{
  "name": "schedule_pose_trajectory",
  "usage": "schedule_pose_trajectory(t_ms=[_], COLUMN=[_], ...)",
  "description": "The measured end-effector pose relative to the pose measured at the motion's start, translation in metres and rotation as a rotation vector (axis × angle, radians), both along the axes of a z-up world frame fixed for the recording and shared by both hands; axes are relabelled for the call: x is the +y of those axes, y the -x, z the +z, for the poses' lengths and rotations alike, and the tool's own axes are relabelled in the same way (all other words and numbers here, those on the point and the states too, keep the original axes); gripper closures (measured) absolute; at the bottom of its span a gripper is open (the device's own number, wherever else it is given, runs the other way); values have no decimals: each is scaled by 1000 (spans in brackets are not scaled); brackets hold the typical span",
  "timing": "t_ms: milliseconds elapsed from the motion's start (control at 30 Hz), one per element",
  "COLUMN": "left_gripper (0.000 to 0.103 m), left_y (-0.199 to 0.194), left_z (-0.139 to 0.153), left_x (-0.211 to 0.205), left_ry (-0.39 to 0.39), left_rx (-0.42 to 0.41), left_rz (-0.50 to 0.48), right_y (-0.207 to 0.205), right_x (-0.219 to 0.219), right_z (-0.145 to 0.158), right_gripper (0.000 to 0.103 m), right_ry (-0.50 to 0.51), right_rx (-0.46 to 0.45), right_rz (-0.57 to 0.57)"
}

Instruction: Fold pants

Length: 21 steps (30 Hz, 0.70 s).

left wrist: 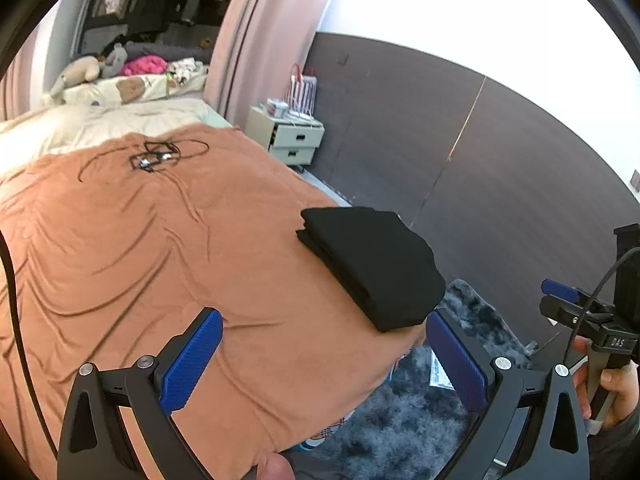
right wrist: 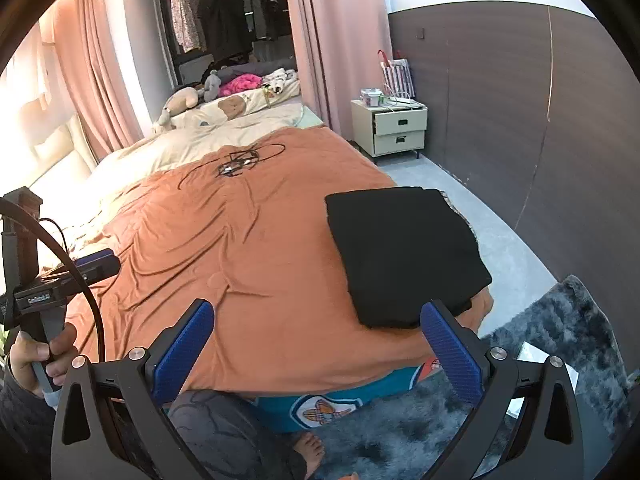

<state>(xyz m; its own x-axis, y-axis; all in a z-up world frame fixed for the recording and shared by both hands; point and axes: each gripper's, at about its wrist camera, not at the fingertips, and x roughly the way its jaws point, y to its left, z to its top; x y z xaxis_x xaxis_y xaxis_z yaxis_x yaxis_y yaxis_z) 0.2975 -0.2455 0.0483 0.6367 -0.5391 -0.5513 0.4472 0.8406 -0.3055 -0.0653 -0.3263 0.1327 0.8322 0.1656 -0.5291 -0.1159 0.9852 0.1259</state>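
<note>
The black pants (left wrist: 374, 266) lie folded into a thick flat rectangle at the near right corner of the orange blanket (left wrist: 160, 248). They also show in the right wrist view (right wrist: 404, 254). My left gripper (left wrist: 324, 356) is open and empty, held above the blanket's near edge, just short of the pants. My right gripper (right wrist: 316, 344) is open and empty, held above the bed's near edge with its right finger (right wrist: 448, 344) close to the pants' near edge. The right gripper also shows at the right in the left wrist view (left wrist: 560, 296), and the left gripper at the left in the right wrist view (right wrist: 96, 264).
A tangle of black cable (right wrist: 240, 164) lies on the far part of the blanket. A nightstand (right wrist: 396, 128) stands by the dark wall panel. A grey shaggy rug (right wrist: 540, 360) lies on the floor by the bed. Pillows and soft toys (right wrist: 208, 100) lie at the far end.
</note>
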Motion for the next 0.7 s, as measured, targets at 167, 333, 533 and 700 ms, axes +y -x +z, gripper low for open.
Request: schedule_pose_trajectory(t_ms=[167,333,533,700], left_gripper=[0,1,0,0], left_y=[27,54,86,113], left_z=[7,13,17,20], left_x=[27,52,85,119], left_ry=[-5,0,-19,-6], left_rx=[-43,-74,-113,-133], left_rz=[46,75,145,206], right_y=[19,40,68,83], right_x=[12,28,44,59], right_z=[-2,-7,-13,-20], right_gripper=[0,0,0,0], right_ry=[-7,-5,-9,-4], right_rx=[-28,-55,-94,-105], right_rz=[8,26,41,41])
